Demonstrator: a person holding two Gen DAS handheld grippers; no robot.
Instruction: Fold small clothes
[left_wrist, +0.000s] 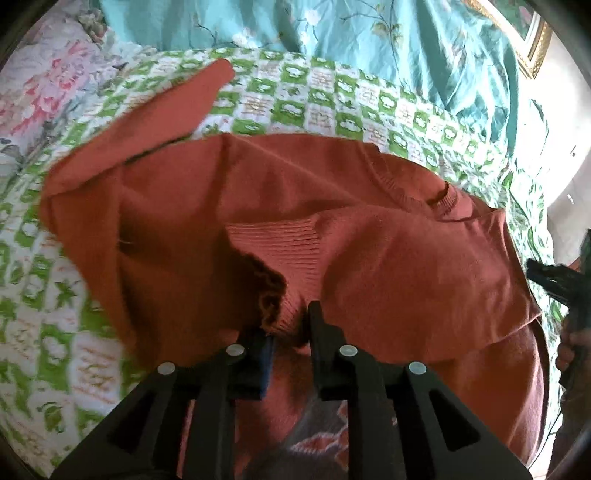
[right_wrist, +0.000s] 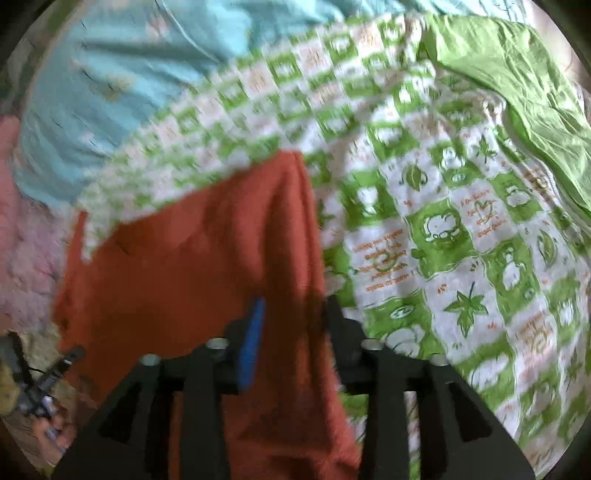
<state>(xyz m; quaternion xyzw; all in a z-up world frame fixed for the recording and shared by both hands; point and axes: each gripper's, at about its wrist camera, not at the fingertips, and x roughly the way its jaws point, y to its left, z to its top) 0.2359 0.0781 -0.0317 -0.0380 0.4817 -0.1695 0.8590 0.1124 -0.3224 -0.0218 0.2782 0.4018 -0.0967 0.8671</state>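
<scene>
Left wrist view: rust-orange knit sweater spread across a green-and-white patterned quilt, directly ahead of and under the left gripper. One sleeve angles away toward the upper left. A ribbed cuff is folded in over the body, its end bunched between the left gripper's fingers. Jaws narrow, pinching that cuff. Neckline rib sits right of centre.

Surroundings: teal floral sheet beyond the quilt, pink floral bedding at far left, a gilt picture frame at upper right. At the right edge, the other tool, dark and blurred, is just beside the sweater's side.

Right wrist view: heavy blur. Orange fabric hangs over and between the right gripper fingers, filling the gap; a blue pad shows on the left finger. Jaws moderately apart; cannot tell whether they actually pinch the cloth. Quilt lies to the right, plain green fabric at upper right.
</scene>
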